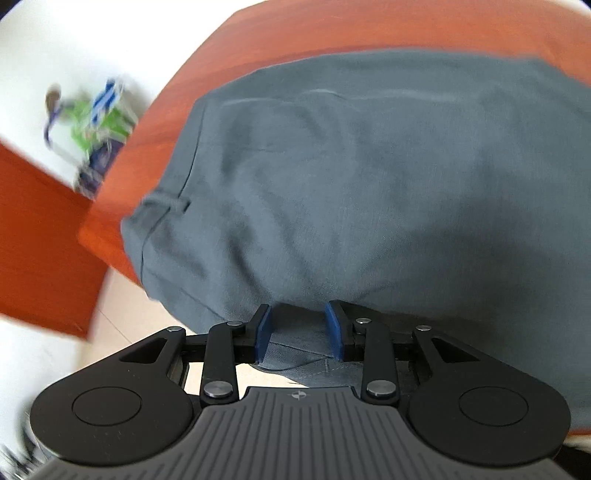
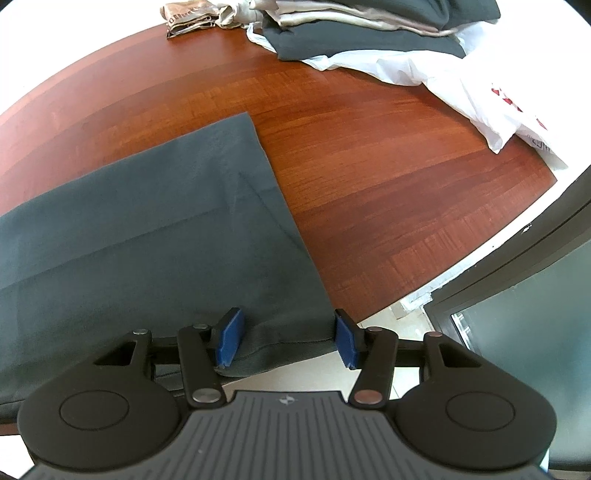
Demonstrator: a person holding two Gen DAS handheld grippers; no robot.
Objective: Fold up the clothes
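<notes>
Your left gripper (image 1: 297, 332) stands spread over the near hem of the grey trousers (image 1: 369, 184), gripping nothing; the cloth runs ahead and to its right across the table (image 1: 332, 29). Your right gripper (image 2: 286, 341), spread too, straddles the trousers' (image 2: 147, 240) near corner; the flat, smooth cloth stretches leftward.

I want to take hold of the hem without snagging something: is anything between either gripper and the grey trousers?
Nothing visible. The grey trousers hang over the near table edge, and cloth already sits between the open fingers of the left gripper and right gripper.
</notes>
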